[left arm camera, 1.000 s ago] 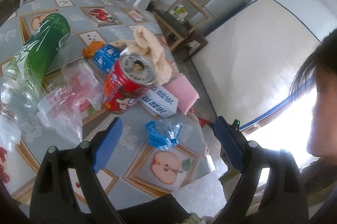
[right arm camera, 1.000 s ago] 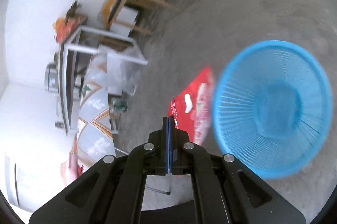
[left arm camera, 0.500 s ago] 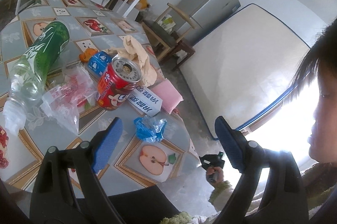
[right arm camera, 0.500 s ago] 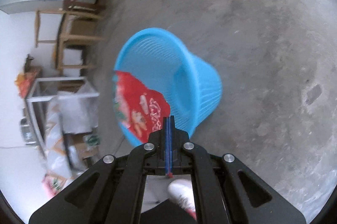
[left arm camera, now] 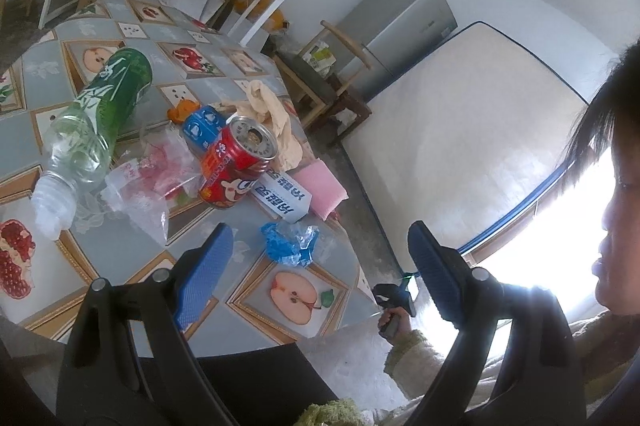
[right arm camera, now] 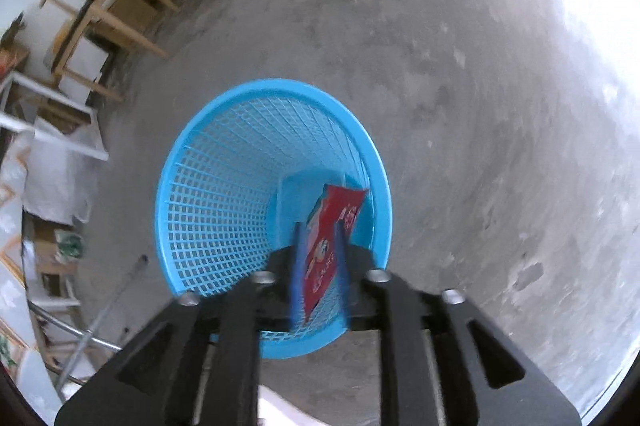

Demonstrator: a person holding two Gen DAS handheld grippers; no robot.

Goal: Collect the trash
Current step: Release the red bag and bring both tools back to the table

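Note:
In the right wrist view a blue mesh basket (right arm camera: 224,194) stands on the grey floor. My right gripper (right arm camera: 319,232) points down into it with its jaws opening. A red snack bag (right arm camera: 334,226) hangs loose between the pads, inside the basket. In the left wrist view my left gripper (left arm camera: 316,262) is open above the table's near edge, with nothing between its pads. A crumpled blue wrapper (left arm camera: 290,244) lies just ahead of it. Further on are a red can (left arm camera: 236,166), a clear plastic bag (left arm camera: 148,182) and a green bottle (left arm camera: 96,114) on its side.
The fruit-print table (left arm camera: 48,82) also carries a white-and-blue carton (left arm camera: 282,196), a pink sponge (left arm camera: 324,186), a beige cloth (left arm camera: 272,110) and a blue packet (left arm camera: 202,126). A person's hand (left arm camera: 394,322) is beyond the table edge. Wooden chairs (right arm camera: 112,10) stand past the basket.
My right gripper swung down over the basket and its jaws parted from shut on the red bag. My left gripper drew back a little from the trash.

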